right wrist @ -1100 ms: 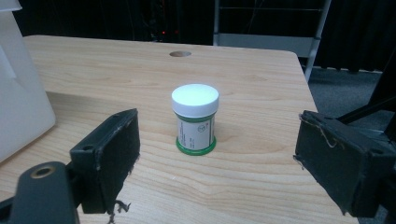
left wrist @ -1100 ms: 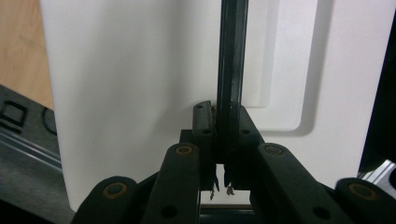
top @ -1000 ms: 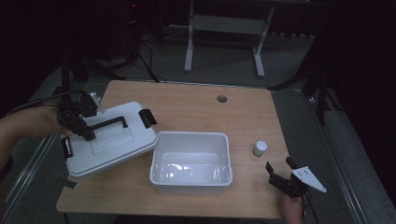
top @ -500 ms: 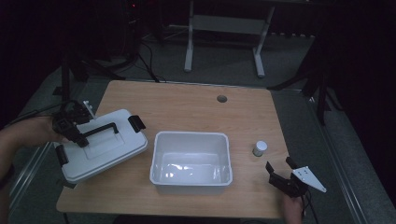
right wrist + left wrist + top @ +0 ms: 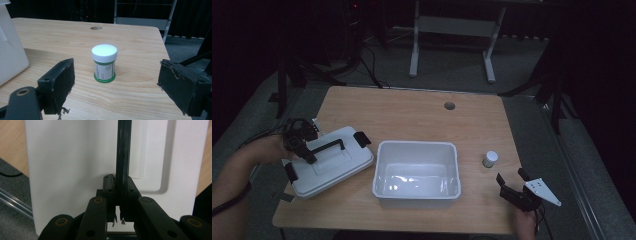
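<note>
Left gripper [image 5: 307,150] clamped on black handle [image 5: 123,157] of white lid [image 5: 328,161]; lid at left edge of table [image 5: 412,112], lying over front-left part, one corner past left edge. Open white bin [image 5: 417,172] just right of lid, near front edge, middle. Right gripper [image 5: 512,185] at front-right corner, jaws spread wide, holding nothing. Small white-capped jar [image 5: 104,62] upright near right edge, beyond and between those jaws, untouched.

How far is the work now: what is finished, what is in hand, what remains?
Done: the lid is off the bin and lies beside it on the table. In hand: the left gripper is shut on the lid's black handle. Left: the right gripper is open, facing the small jar, not yet touching it.
</note>
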The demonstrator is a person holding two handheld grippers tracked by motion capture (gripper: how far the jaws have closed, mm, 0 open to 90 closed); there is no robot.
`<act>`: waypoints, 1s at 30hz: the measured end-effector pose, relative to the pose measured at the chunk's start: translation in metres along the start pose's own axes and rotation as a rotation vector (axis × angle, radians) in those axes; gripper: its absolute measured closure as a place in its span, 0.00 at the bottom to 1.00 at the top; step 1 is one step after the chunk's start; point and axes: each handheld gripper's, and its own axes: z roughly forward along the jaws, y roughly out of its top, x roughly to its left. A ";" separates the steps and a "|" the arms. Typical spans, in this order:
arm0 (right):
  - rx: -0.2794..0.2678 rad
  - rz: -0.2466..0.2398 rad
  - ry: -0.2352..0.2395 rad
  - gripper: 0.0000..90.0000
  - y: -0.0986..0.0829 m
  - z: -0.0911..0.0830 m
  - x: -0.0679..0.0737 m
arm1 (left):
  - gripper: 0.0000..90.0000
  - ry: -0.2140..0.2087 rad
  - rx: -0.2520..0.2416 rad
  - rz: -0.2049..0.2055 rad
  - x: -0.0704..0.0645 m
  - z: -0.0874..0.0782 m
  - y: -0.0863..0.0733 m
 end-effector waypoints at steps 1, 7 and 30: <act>0.000 -0.001 0.000 0.15 0.000 0.000 0.000 | 0.93 0.005 -0.004 -0.003 0.001 0.004 0.001; 0.000 -0.001 0.001 0.15 0.000 0.000 0.000 | 0.93 -0.014 0.014 -0.020 0.007 0.027 0.002; 0.029 -0.019 0.036 0.15 0.006 0.000 -0.002 | 0.77 -0.045 0.023 -0.041 0.008 0.050 0.002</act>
